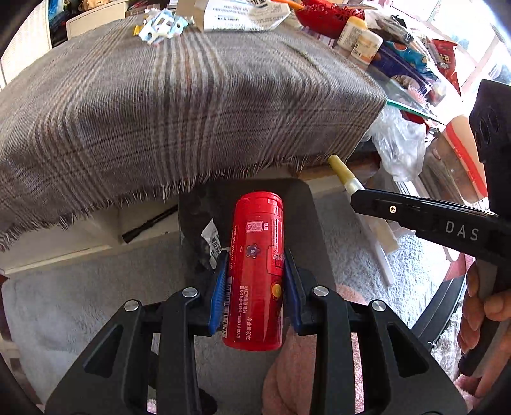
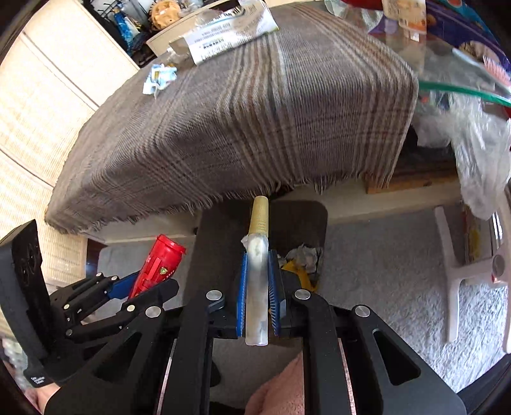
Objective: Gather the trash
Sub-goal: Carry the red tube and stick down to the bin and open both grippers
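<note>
the left gripper (image 1: 255, 281) clamps a red cylindrical container (image 1: 257, 271) between its blue pads, jaws closed tight on its sides, holding it lengthwise above a dark bin (image 1: 303, 217) standing on pale carpet (image 1: 80, 287). beside it, the right gripper (image 2: 258, 290) pinches a slim silvery tube with a gold cap (image 2: 258, 274), jaws nearly shut around its body, the capped end pointing forward over the same bin (image 2: 220, 230), where crumpled paper and a yellow scrap (image 2: 301, 261) already lie. behind both, a fringed grey plaid cloth (image 1: 159, 111) drapes a table holding a blue-and-white crumpled wrapper (image 1: 161, 27) and a flattened white package (image 2: 223, 32).
</note>
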